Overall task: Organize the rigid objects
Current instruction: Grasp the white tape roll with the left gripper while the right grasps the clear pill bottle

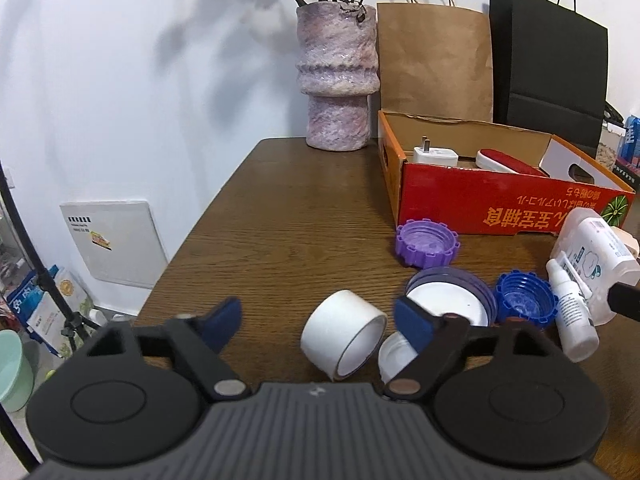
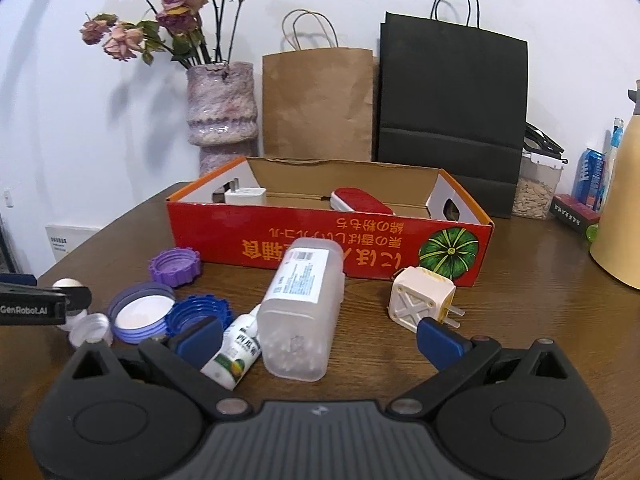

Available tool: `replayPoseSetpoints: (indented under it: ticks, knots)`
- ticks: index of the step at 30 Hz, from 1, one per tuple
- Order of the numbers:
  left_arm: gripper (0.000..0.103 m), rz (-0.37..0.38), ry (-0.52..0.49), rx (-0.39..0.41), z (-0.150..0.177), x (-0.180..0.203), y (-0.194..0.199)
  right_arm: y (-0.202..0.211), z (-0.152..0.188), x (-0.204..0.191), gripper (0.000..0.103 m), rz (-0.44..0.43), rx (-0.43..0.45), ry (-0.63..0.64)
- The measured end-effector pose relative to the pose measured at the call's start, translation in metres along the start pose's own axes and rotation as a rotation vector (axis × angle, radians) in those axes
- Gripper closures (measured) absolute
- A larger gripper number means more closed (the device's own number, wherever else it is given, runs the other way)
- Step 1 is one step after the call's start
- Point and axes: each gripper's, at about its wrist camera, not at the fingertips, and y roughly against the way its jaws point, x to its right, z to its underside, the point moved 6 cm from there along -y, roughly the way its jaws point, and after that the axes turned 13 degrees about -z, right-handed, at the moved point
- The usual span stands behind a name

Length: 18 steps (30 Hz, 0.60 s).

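In the left wrist view my left gripper [image 1: 320, 324] stands open around a white tape roll [image 1: 342, 336] lying on its side; neither blue pad presses on it. A small clear cap [image 1: 396, 356], a purple-rimmed lid [image 1: 448, 300], a blue cap [image 1: 526, 300] and a purple cap [image 1: 427, 242] lie just beyond. My right gripper [image 2: 320, 342] is open low over the table, with a white dropper bottle [image 2: 236, 356] and a clear plastic container [image 2: 304, 312] between its fingers, untouched. A cream cube adapter [image 2: 422, 294] sits by the right finger. The red cardboard box [image 2: 320, 240] holds a white plug [image 2: 246, 196] and a red brush [image 2: 360, 200].
A purple vase [image 2: 222, 112] with dried roses, a brown paper bag [image 2: 320, 104] and a black bag [image 2: 452, 100] stand behind the box. At the right are a cream jug [image 2: 620, 200], a seed jar [image 2: 536, 192] and cans. The table's left edge [image 1: 192, 232] drops to the floor.
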Motion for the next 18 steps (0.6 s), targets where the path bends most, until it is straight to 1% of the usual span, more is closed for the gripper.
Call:
replayPoseSetpoints:
  ticks: [1, 3, 4, 7, 14, 17, 18]
  knots:
    - [0.033, 0.005, 0.0, -0.003, 0.0, 0.001, -0.001, -0.002, 0.0, 0.001, 0.0, 0.007, -0.002, 0.0]
    - [0.057, 0.022, 0.006, -0.008, 0.0, 0.001, -0.002, -0.006, -0.001, 0.002, 0.0, 0.019, -0.007, -0.001]
    - [0.064, 0.033, 0.01, -0.013, 0.0, 0.001, -0.003, -0.008, -0.001, 0.003, 0.0, 0.024, -0.009, -0.003]
    - [0.065, 0.057, 0.029, -0.013, 0.001, -0.001, -0.001, -0.013, -0.002, 0.005, 0.0, 0.036, -0.007, -0.009]
    - [0.065, 0.024, 0.06, 0.007, -0.001, -0.008, 0.003, -0.02, -0.006, 0.01, 0.0, 0.063, 0.007, -0.024]
    - [0.065, 0.01, 0.07, 0.015, -0.001, -0.01, 0.004, -0.023, -0.007, 0.012, 0.003, 0.075, 0.012, -0.03]
    - [0.065, 0.006, 0.072, 0.02, -0.001, -0.011, 0.006, -0.024, -0.007, 0.013, 0.006, 0.082, 0.015, -0.03]
